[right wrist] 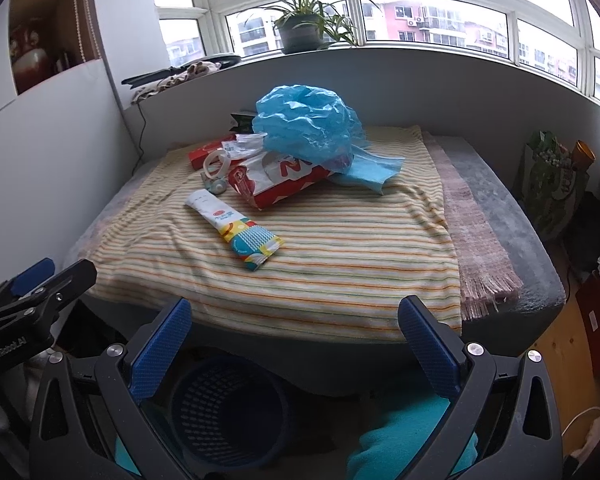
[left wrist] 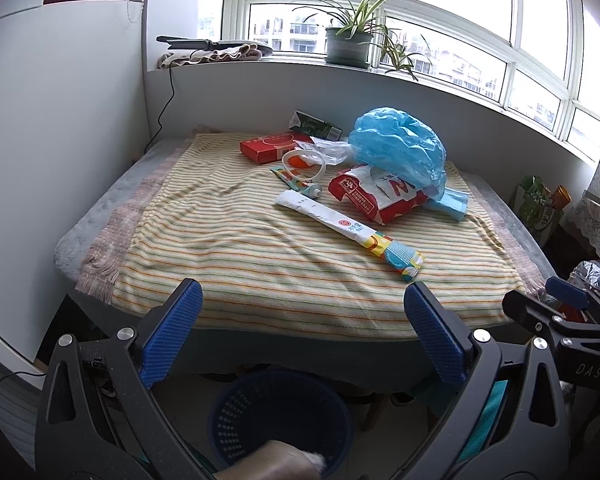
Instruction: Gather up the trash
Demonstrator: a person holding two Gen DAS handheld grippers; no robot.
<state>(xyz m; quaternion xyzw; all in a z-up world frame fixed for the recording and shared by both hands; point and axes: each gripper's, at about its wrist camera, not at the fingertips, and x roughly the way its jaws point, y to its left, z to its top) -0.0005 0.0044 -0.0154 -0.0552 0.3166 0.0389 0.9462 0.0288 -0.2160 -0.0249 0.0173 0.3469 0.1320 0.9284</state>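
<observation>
Left claw (left wrist: 303, 312), right claw (right wrist: 296, 326): both agape, empty.

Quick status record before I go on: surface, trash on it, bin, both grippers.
surface: striped cloth over a low table
trash: long wrapper nearest; red-and-white packet; blue plastic bag partly on the packet; red box; white ring; green carton at the back
bin: dark blue basket on the floor at the near edge
left gripper: open, holding nothing
right gripper: open, holding nothing
</observation>
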